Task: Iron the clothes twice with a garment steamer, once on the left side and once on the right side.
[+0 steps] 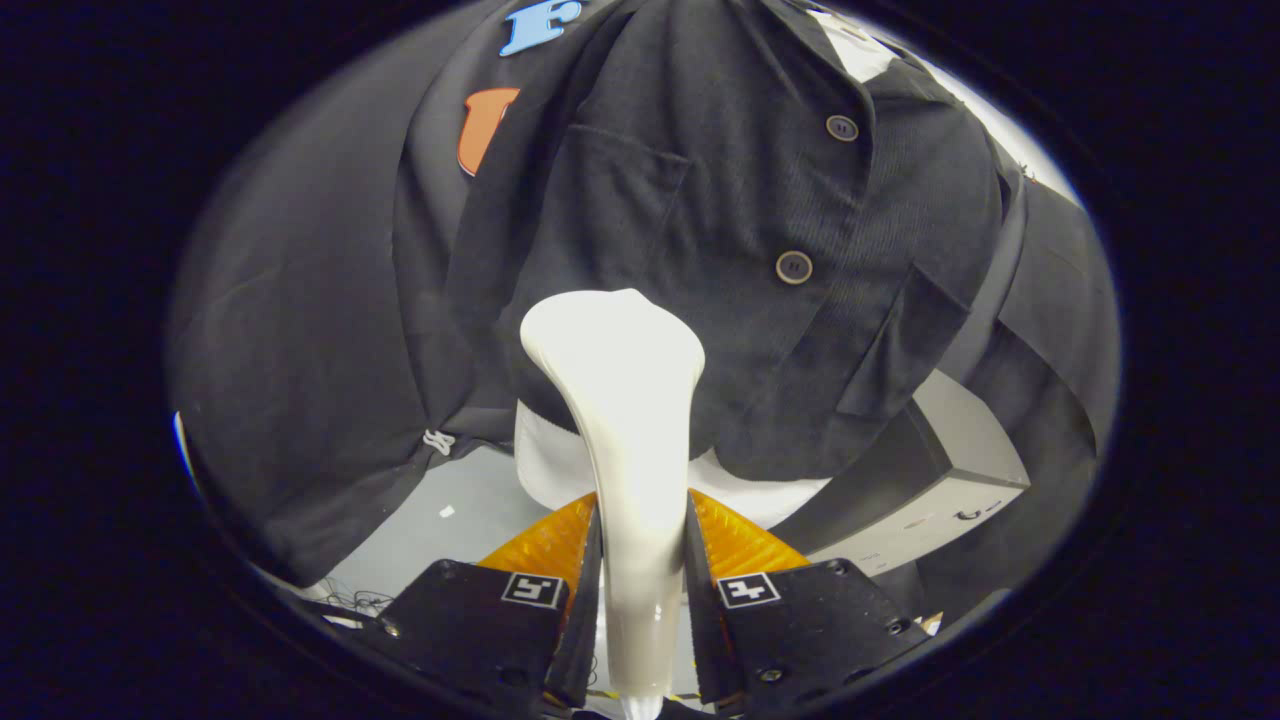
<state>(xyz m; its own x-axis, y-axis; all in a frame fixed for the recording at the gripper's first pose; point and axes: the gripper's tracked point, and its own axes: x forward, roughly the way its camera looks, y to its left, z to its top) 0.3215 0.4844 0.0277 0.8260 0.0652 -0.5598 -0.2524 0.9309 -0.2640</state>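
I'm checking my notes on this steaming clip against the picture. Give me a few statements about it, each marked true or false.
1. The gripper is shut on the white garment steamer. True.
2. The dark jacket lies flat on a table. False: it hangs upright beyond the fingers.
3. Two buttons show on the jacket's front. True.
4. The steamer's head points away from the jacket. False: it faces the jacket's lower front.

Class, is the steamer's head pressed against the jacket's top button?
No: the steamer held in the hand-held gripper has its head below both buttons.
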